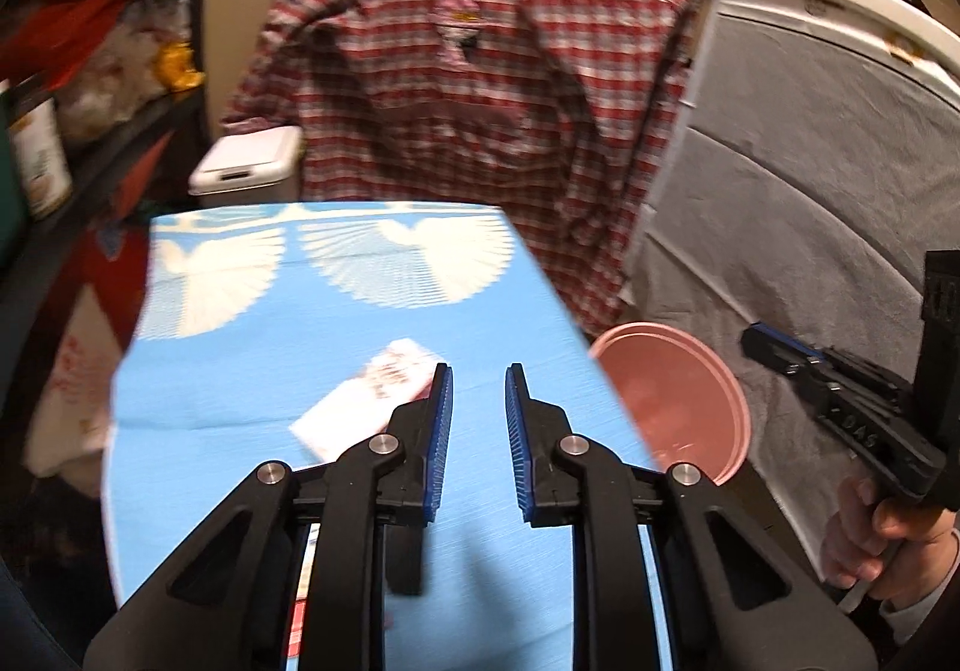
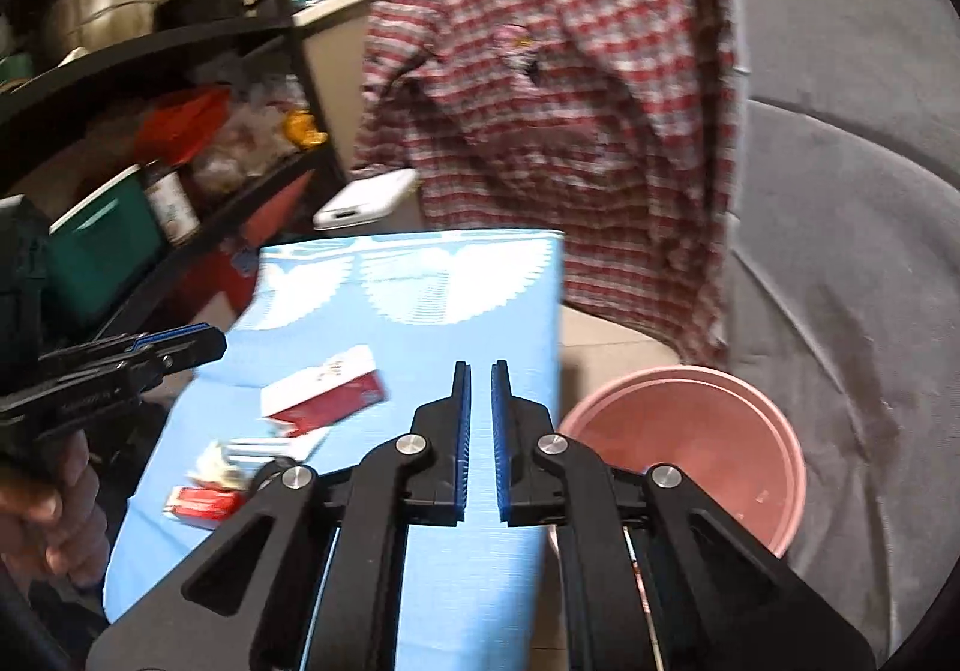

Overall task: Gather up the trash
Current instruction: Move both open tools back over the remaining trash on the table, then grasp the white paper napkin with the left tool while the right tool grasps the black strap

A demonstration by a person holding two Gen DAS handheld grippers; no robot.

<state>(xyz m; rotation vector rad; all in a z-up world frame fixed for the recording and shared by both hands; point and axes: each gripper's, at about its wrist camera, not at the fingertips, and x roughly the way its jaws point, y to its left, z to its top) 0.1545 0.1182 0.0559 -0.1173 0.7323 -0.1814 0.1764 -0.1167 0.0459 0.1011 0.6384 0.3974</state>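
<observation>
My left gripper hangs empty, jaws slightly apart, over the blue-and-white patterned worktop; my right gripper is nearly clenched on nothing. Red-and-white cardboard packets lie left — the round pink plastic bin stands right.

Count of things on and beside the blue table

On the blue table lie three pieces of trash: one red-and-white carton near the middle, one crumpled wrapper and one small red box at the left edge. Beside the right edge stands one pink bucket. Beyond the far edge there is one white bin and one checked shirt.
</observation>
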